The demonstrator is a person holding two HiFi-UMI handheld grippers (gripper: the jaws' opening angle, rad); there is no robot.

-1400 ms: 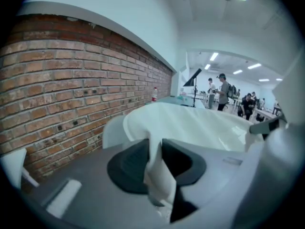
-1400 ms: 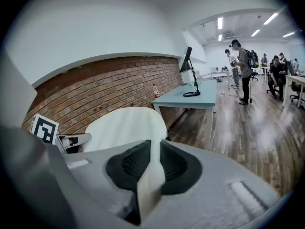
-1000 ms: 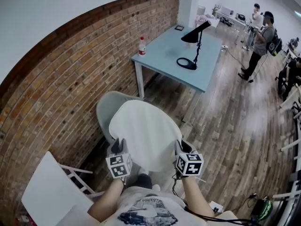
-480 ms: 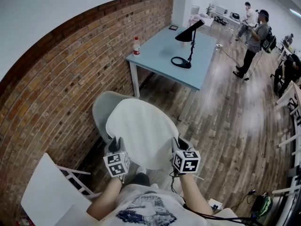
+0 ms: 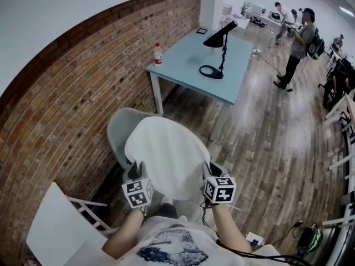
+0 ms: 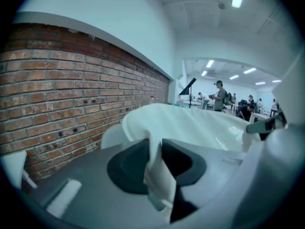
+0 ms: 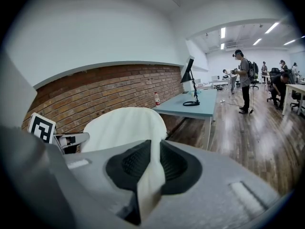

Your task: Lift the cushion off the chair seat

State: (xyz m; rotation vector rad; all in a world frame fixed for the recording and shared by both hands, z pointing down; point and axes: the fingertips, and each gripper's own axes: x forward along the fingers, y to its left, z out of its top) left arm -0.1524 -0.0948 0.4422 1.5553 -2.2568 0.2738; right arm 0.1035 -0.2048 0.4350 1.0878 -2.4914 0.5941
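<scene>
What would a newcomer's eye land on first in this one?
The round white fabric cushion at the centre of the head view, pinched at its near edge by the left hand-held gripper and the right hand-held gripper, one at each side. Just behind it stands the pale grey shell chair against the red brick wall, and further back a light blue table carries a black desk lamp.

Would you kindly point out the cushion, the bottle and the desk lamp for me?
cushion [image 5: 166, 157]: head view, middle of its top face.
bottle [image 5: 158, 54]: head view, its body.
desk lamp [image 5: 219, 36]: head view, its black shade.
</scene>
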